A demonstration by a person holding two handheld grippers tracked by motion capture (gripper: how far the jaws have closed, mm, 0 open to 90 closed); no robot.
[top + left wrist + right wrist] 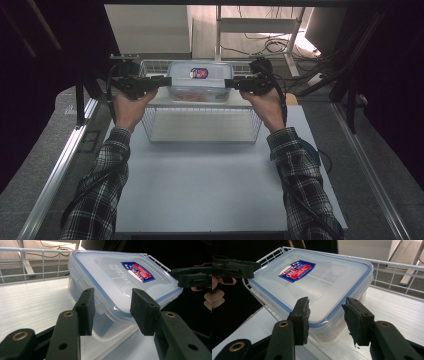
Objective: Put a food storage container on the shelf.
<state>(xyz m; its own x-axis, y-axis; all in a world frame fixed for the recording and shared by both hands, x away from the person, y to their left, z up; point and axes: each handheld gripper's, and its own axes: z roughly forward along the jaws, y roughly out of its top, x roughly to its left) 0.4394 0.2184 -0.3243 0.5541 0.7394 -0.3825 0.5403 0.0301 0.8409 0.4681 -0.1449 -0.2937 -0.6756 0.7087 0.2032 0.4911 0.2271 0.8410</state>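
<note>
The left gripper (164, 81) has its jaws apart around one short end of the clear lidded container (200, 80); its pads seem just off the lid's edge. Opposite, the right gripper (231, 83) straddles the other end, jaws likewise apart. Between them the container sits on the upper shelf of a white wire rack (200, 131)

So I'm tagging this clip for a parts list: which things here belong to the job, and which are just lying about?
In the job:
- plastic container with clip-on lid
- left gripper, at its left end
- right gripper, at its right end
- wire basket and shelf it sits on

Lying about:
- cables on the floor
- white frame behind
</note>
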